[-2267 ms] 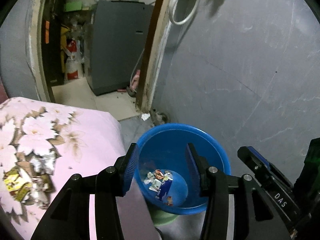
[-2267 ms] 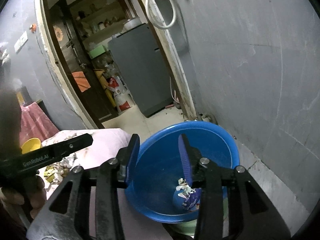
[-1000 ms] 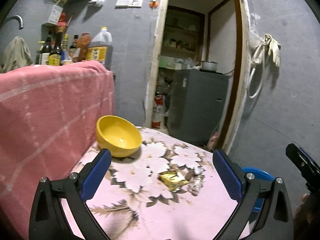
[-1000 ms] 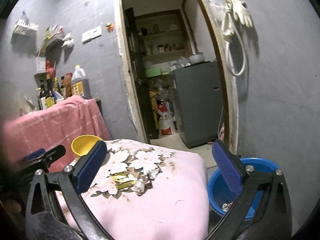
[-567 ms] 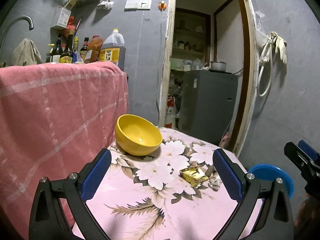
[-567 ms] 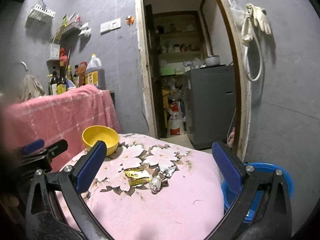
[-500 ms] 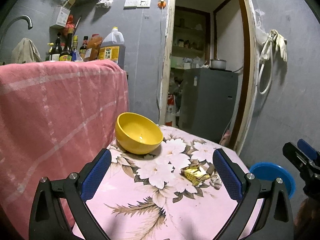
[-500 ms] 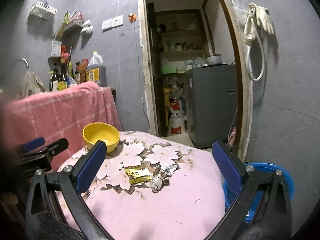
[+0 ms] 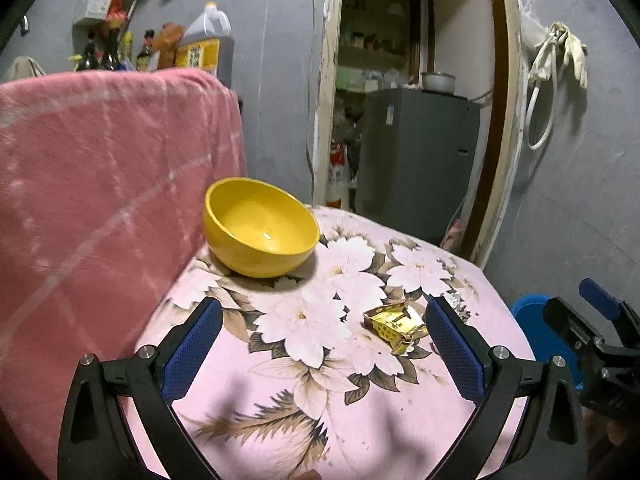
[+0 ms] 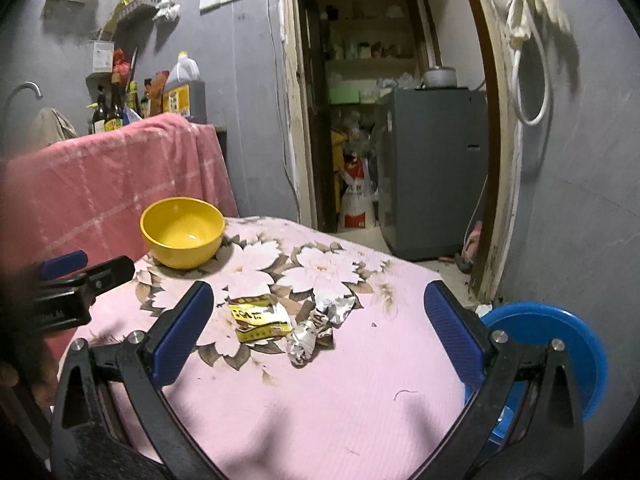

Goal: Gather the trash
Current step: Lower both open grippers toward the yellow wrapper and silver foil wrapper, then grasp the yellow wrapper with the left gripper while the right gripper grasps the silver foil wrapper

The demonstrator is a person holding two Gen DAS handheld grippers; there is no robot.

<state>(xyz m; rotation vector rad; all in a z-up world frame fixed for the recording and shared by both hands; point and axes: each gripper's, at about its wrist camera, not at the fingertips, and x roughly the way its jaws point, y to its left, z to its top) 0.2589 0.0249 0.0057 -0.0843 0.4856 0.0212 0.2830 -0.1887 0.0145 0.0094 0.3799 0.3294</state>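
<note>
Both grippers, left (image 9: 320, 344) and right (image 10: 320, 328), hover with fingers spread; the yellow wrapper (image 10: 258, 317) and crumpled foil (image 10: 316, 326) on the worktop (image 10: 360, 392) look light and crushable, best pinched at a raised fold.

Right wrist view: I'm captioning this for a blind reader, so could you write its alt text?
Open blue-padded right tongs hover over a pink floral tablecloth, framing a yellow snack wrapper and a crumpled silver foil wrapper. A yellow plastic bowl sits behind; a blue plastic basin stands right.
</note>
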